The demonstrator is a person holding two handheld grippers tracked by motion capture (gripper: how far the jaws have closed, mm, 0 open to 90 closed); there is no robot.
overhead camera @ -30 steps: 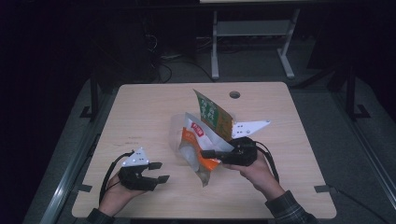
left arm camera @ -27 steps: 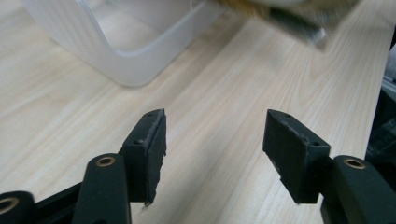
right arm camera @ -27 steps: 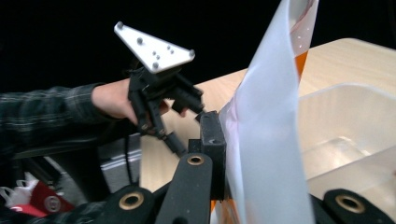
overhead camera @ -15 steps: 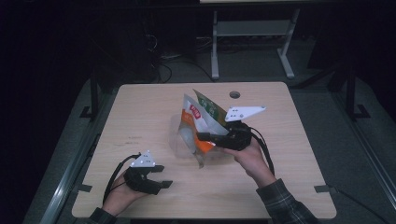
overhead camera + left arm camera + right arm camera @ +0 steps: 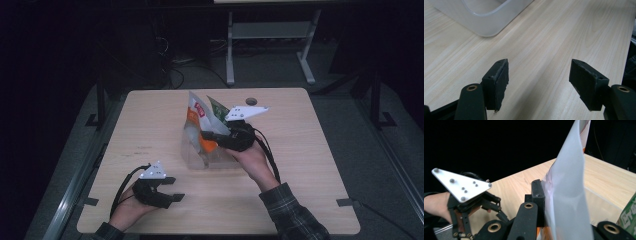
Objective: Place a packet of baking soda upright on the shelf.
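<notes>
- desk (image 5: 305, 165): pale wood, carrying everything;
- clear plastic bin (image 5: 200, 156): mid-desk, snack packets standing upright in it;
- orange-and-white snack packet (image 5: 196, 117): long axis upright, lower end in the bin;
- right claw (image 5: 209, 136): clamped on that packet, reaching in from the bin's right;
- left claw (image 5: 172, 189): jaws apart and just widened, nothing between them, bin up-right of it, well apart.

Surface (image 5: 310, 165): bare wood is found along left, right and near edges. Centre is blocked by clear container (image 5: 207, 157) and upright snack bags (image 5: 197, 120). Passage is left either side.
</notes>
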